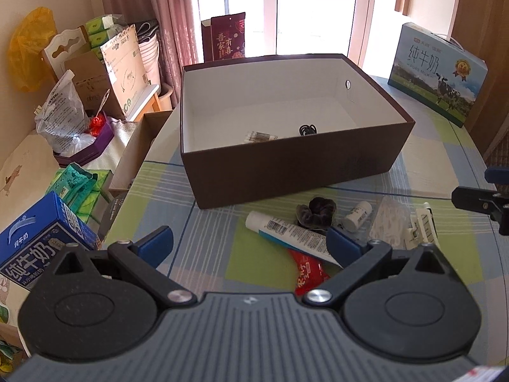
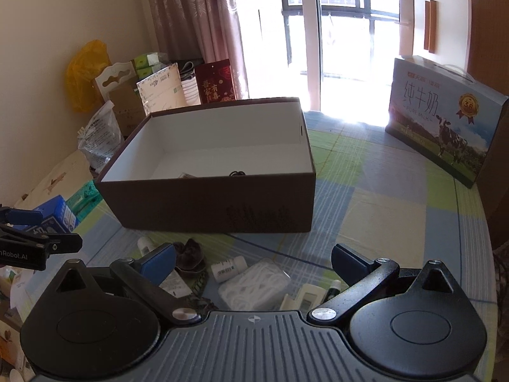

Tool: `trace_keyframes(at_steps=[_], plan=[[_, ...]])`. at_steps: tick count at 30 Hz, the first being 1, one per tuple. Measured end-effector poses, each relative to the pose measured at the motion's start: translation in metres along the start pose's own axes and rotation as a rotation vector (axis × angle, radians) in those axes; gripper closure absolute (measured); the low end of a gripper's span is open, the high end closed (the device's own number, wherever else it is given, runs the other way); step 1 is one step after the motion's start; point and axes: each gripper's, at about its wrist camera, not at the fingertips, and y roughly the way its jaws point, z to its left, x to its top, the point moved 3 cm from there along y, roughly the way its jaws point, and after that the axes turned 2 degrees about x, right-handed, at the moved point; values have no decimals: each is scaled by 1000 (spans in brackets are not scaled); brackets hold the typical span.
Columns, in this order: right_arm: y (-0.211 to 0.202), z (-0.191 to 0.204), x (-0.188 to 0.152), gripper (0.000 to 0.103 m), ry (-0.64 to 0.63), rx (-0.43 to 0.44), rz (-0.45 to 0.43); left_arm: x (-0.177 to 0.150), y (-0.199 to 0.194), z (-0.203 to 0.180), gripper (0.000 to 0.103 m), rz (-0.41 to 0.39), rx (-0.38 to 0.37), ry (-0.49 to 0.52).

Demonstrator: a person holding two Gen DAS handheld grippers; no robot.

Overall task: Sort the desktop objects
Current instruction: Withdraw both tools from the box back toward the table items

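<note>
Both grippers, left gripper (image 1: 249, 243) & right gripper (image 2: 254, 262), hang spread wide, holding nothing. Clutter's packed tight (tube (image 1: 291, 234) probably overlapping red packet (image 1: 307, 272)), so grabbing one may drag neighbours.

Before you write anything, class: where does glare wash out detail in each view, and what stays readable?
Left wrist view: the window is blown white, yet the brown box interior stays clear. Right wrist view: glare spills onto the tablecloth below the window; the milk carton print stays legible.
</note>
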Motion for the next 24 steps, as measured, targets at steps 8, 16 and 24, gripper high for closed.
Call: trace_keyframes(at_steps=[8, 16, 24], plan=[[1, -6, -31, 2, 27, -8, 59, -19, 2, -3, 2, 31, -18, 14], [2, -22, -50, 2, 86, -40, 106, -27, 9, -9, 2, 54, -22, 25], [5, -31, -63, 2, 102, -65, 121, -32, 21, -14, 2, 77, -24, 29]])
